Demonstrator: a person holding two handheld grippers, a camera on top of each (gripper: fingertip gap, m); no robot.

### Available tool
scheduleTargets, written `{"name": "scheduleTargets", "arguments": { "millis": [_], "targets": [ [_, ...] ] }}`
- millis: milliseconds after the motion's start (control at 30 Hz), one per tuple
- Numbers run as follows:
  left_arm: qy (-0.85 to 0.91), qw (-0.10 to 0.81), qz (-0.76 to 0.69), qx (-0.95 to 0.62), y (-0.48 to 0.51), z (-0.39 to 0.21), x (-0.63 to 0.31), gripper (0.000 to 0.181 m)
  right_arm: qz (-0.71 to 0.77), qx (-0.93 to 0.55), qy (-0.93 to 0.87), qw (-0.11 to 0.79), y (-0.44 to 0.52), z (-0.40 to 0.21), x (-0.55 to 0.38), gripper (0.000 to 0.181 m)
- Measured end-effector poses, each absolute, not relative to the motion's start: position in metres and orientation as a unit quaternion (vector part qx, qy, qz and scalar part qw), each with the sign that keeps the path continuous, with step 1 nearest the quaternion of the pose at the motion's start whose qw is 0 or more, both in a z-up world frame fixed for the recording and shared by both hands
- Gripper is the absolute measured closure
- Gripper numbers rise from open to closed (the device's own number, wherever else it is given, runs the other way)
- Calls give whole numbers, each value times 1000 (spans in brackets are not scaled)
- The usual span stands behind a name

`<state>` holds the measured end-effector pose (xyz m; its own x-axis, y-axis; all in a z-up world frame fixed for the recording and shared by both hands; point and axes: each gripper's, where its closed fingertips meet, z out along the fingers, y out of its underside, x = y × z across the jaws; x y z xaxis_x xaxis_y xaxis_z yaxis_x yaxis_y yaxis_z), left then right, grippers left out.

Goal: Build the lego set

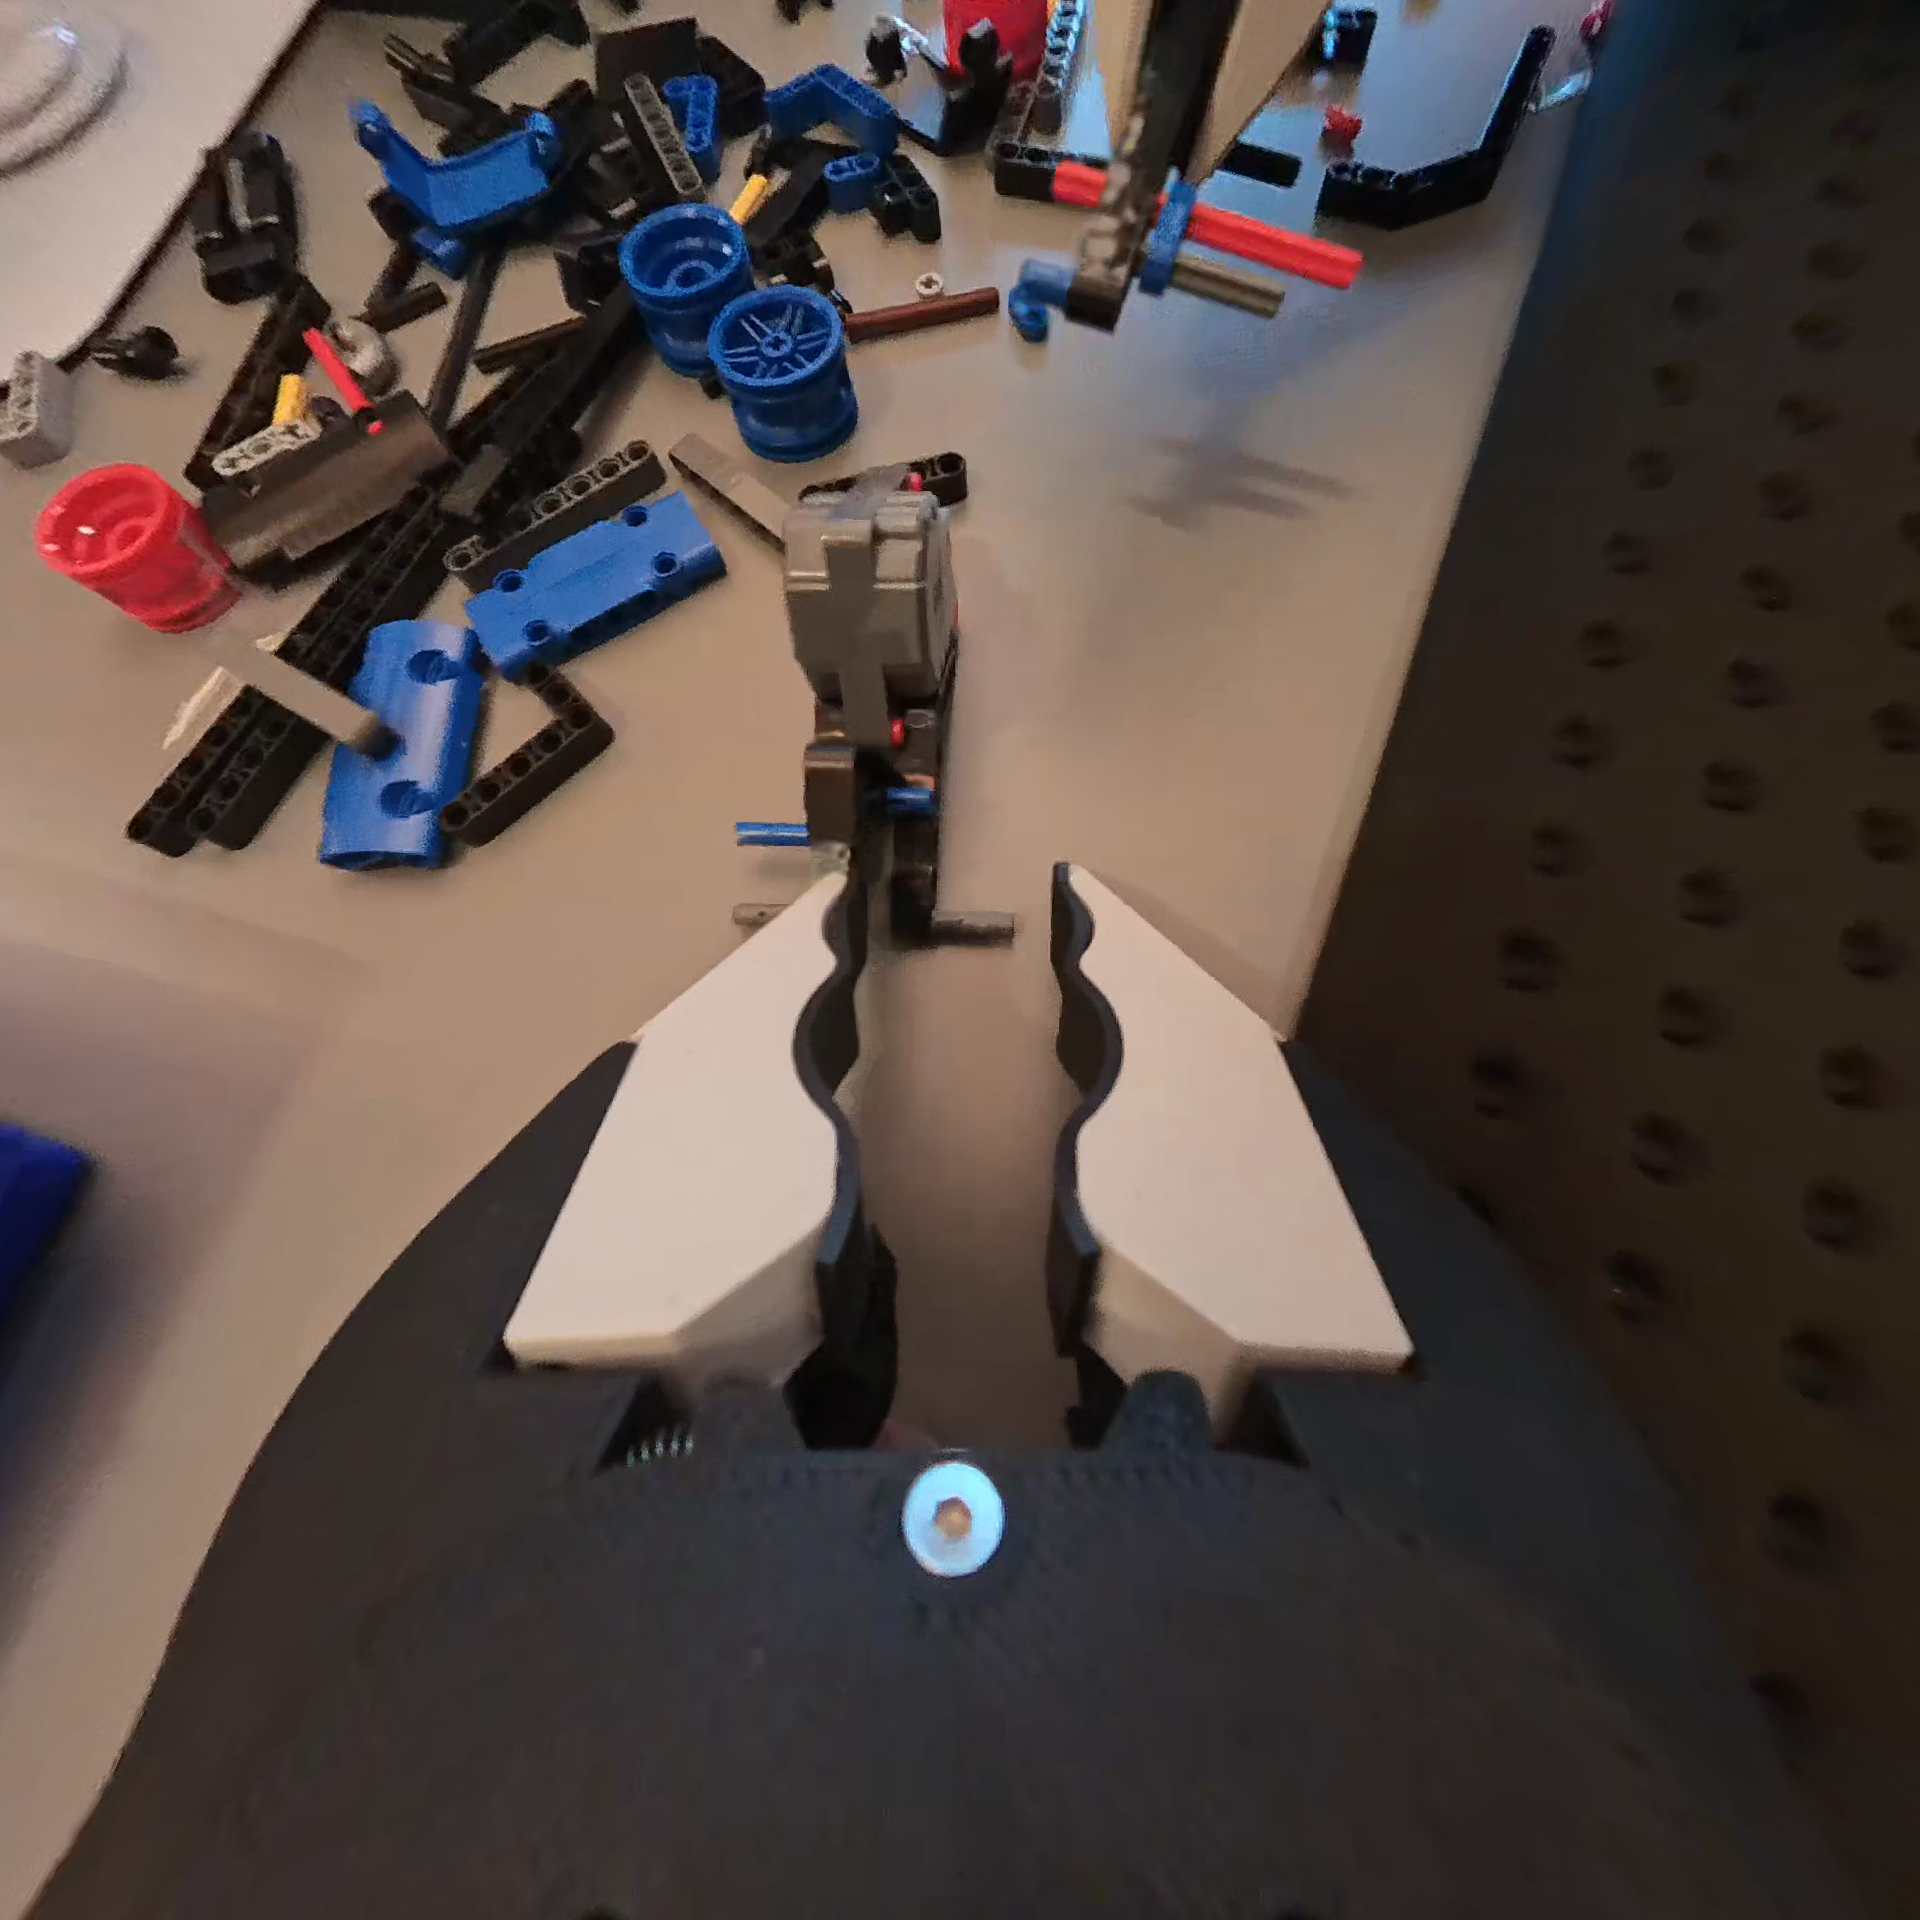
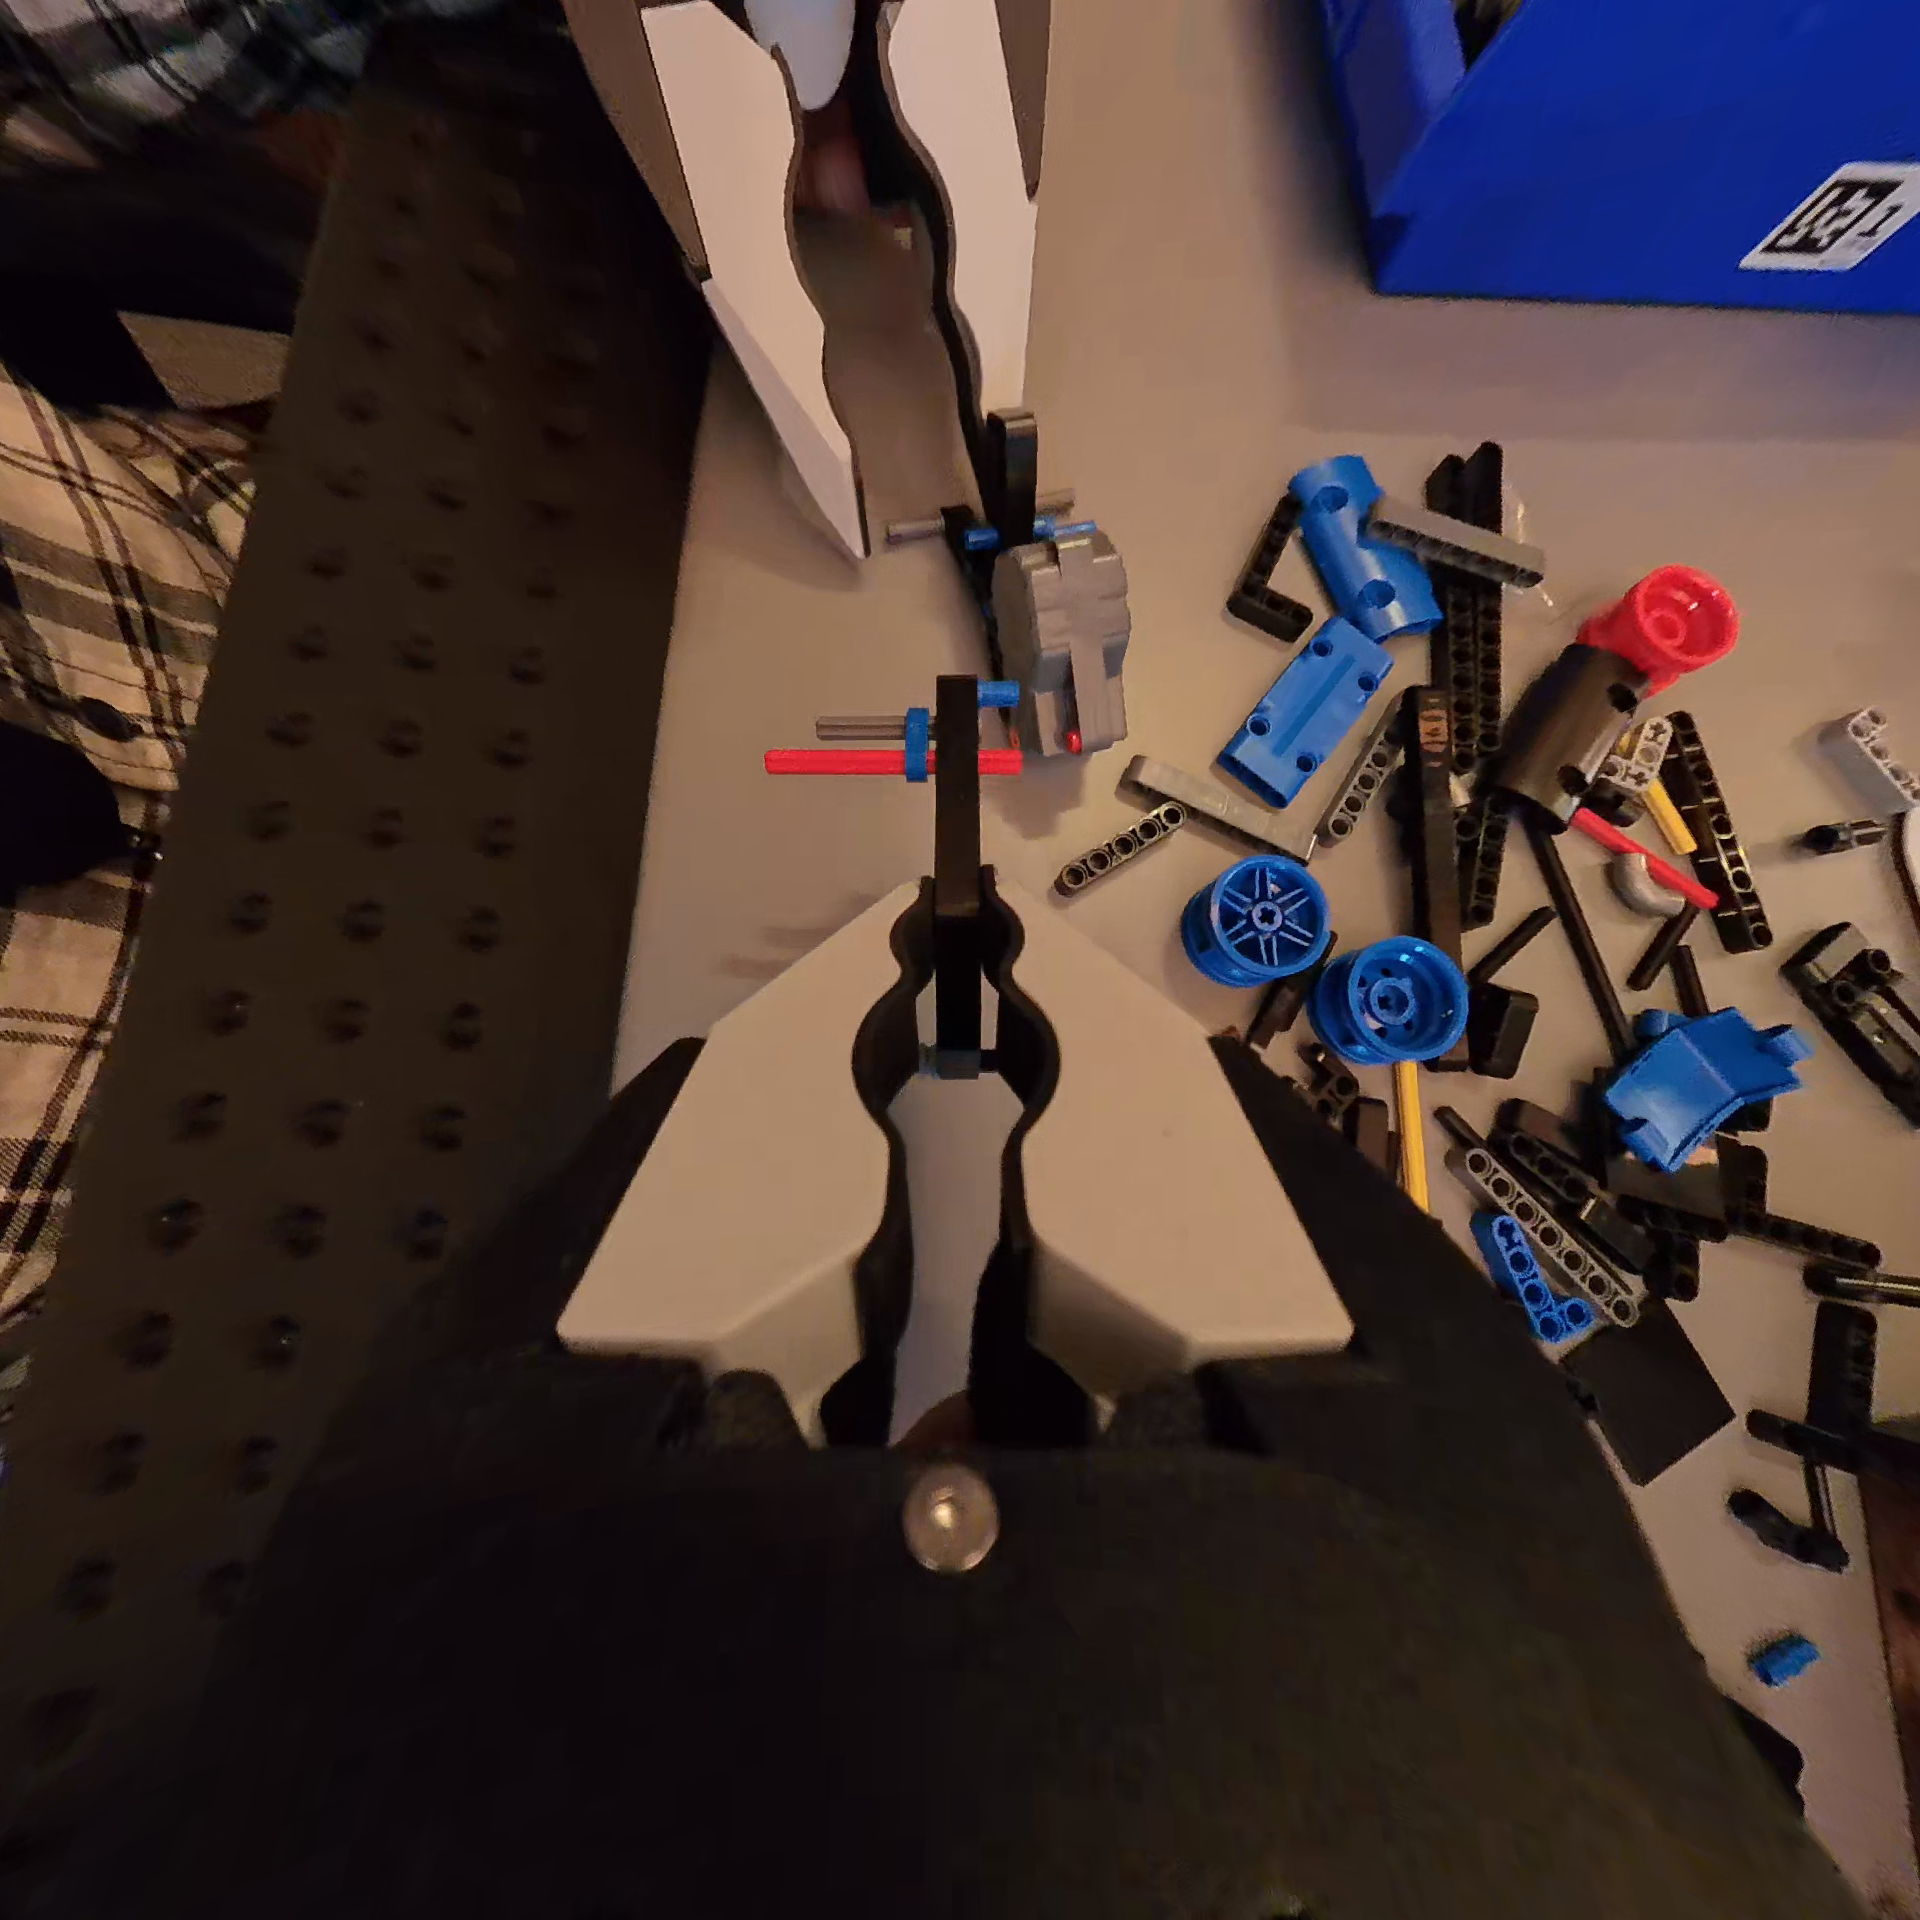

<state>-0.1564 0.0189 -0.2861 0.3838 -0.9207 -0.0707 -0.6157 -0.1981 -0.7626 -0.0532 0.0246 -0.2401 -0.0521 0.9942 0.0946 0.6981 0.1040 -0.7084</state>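
1. The right wrist view alone shows a blue box (image 2: 1621, 156) at the table's far corner and plaid cloth (image 2: 73, 582) past the dark studded edge.
2. The left wrist view alone shows a clear round lid (image 1: 52, 83) on a pale board.
3. The left gripper (image 1: 951, 894) stands open, holding nothing; the grey motor assembly (image 1: 873, 603) lies on the table (image 1: 1143, 727) just ahead of its tips.
4. The right gripper (image 2: 956, 894) is clamped on a black beam (image 2: 956, 831) carrying one red rod (image 2: 831, 762) and one grey pin.
5. Counted: two blue wheels (image 2: 1252, 920), one red hub (image 2: 1673, 623).
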Motion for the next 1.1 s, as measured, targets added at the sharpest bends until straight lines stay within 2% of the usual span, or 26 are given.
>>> {"name": "scheduleTargets", "arguments": {
  "millis": [400, 667, 833, 933, 1100],
  "targets": [
    [470, 505, -210, -693, 16, -216, -158, 143, 339, -608, -629, 346, 19, -204, -85, 176],
    [500, 540, -197, -648, 6, -199, -133, 135, 361, -603, -630, 329, 13, -201, -102, 176],
    [511, 576, -124, -626, 10, -195, -126, 139, 384, -599, -626, 320, 8, -199, -108, 176],
    [500, 592, -126, -619, 10, -193, -120, 147, 389, -596, -627, 317, 6, -199, -109, 176],
    [496, 613, -97, -607, 12, -190, -122, 149, 398, -598, -619, 317, 7, -198, -111, 176]
  ]
}}
